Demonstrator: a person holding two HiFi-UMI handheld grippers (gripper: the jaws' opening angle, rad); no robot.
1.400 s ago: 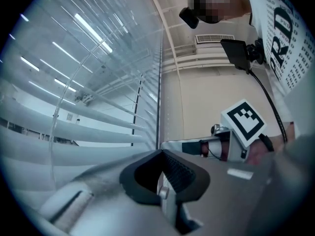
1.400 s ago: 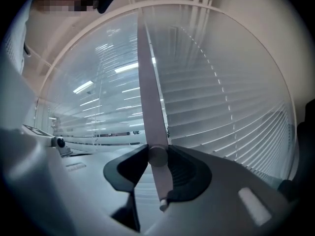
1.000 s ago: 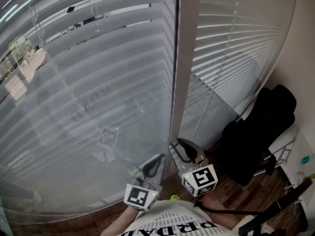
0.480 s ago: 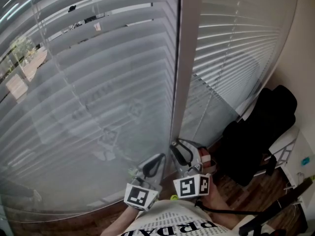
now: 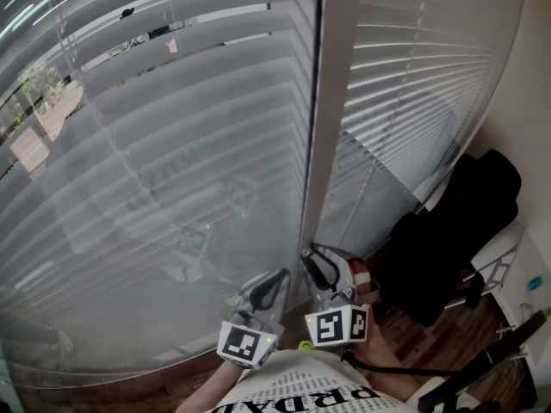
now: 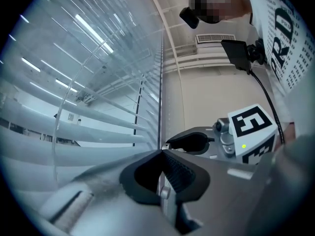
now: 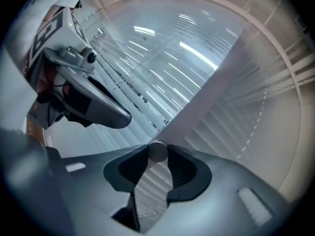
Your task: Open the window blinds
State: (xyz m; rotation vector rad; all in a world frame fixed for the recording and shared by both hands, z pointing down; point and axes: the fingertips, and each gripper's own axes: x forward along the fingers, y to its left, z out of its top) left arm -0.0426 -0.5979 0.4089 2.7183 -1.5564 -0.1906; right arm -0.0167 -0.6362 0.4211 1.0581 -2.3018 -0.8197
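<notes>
Right gripper [image 7: 157,154] pinching round tilt wand [image 7: 157,149] at its jaw tips, jaws just closed tighter, left gripper [image 6: 161,152] just beside it, tips together, window blinds [image 5: 172,144] straight ahead of both, white frame post [image 5: 331,101] just above right gripper

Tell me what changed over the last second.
The right gripper rolled about its own axis, its marker cube turning. Its jaws have just been closing on the wand end between them. The left blind's slats seem tilted slightly more open. The left gripper stayed put.

White blinds [image 5: 172,162], grey right gripper [image 5: 318,265] — (black-and-white cube [image 5: 337,325])
</notes>
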